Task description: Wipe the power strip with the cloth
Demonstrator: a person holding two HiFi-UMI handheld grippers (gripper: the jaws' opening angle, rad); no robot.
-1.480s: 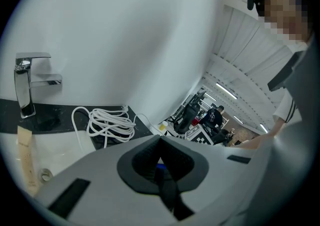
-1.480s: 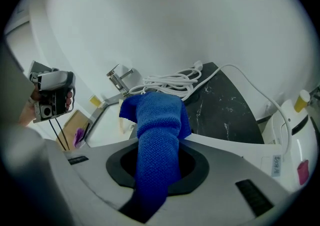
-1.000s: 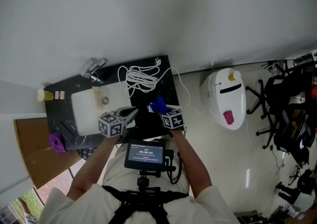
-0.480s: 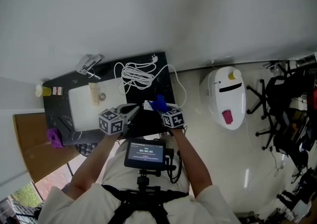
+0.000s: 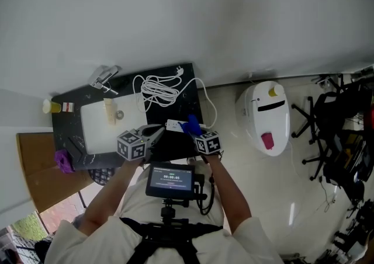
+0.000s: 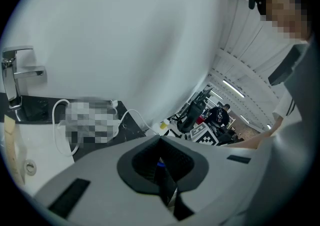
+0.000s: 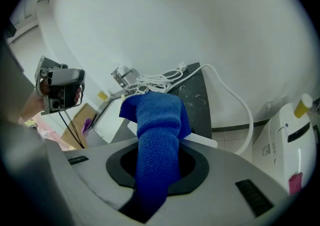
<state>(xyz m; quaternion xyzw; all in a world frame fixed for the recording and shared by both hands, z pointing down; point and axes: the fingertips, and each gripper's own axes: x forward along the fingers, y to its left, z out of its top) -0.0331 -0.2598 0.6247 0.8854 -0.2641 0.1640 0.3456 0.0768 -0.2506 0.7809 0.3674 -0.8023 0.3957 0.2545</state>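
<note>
On the near right part of the dark, speckled countertop (image 5: 194, 98), right of the white rectangular sink (image 5: 96, 124), lies the power strip (image 5: 174, 125): a flat white plastic bar. Its long axis runs left to right, roughly along the counter's near edge. A white cable (image 5: 205, 105) leaves its right end and loops away to a loose coil (image 5: 158, 90) farther back. A chrome faucet (image 5: 104, 77) stands at the sink's far side.

Right gripper (image 5: 193, 128): jaws clamped on the cloth (image 7: 157, 125), a blue, coarse knitted fabric bunched into a thick roll that sticks out past the jaw tips. The cloth's free end sits over the strip's right portion; contact cannot be confirmed.

Left gripper (image 5: 156, 132): jaws drawn together, with nothing seen between them. Its tips lie just beside the strip's left end, not visibly touching it.
</note>
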